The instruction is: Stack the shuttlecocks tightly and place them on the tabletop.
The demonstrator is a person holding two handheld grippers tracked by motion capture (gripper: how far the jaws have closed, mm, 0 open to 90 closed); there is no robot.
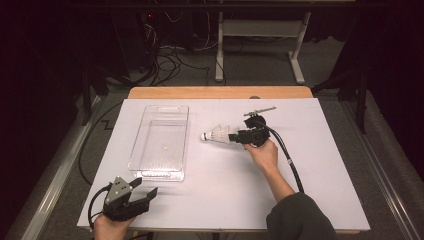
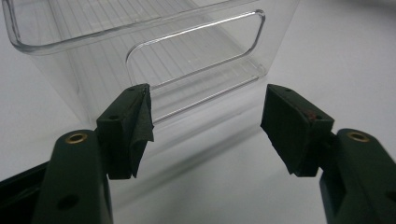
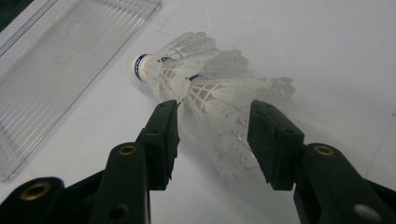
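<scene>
Near the middle of the table [image 1: 320, 165], a bit toward its right edge, lies a white shuttlecock [image 1: 216, 134]. It lies on its side on the white top. Its round tip points toward the left edge of the table, and its feathers point to the right. In the right gripper view the shuttlecock [image 3: 205, 88] has a blue band around its tip.

The right gripper [image 1: 239, 136] is at the feather end. A hand [image 1: 262, 154] holds it from the near side, and a black cable [image 1: 287, 157] runs back from it toward the near edge. In the right gripper view, the right gripper [image 3: 212, 140] has its jaws on both sides of the feathers. The jaws stand partly open. The feathers sit between them, but the pads do not seem to squeeze them. There is a little gap on each side.

To the left of the shuttlecock, near the middle of the table, stands a clear plastic box [image 1: 161, 141]. It is long, and its short ends face the far edge and the near edge. It sits apart from the shuttlecock.

At the near left corner of the table is the left gripper [image 1: 141, 191]. It has a grey plate on top. In the left gripper view, the left gripper [image 2: 205, 128] has its jaws wide open with nothing between them. It points at the near end of the box [image 2: 154, 51], which has a handle hole cut in it. The jaws do not touch the box.
</scene>
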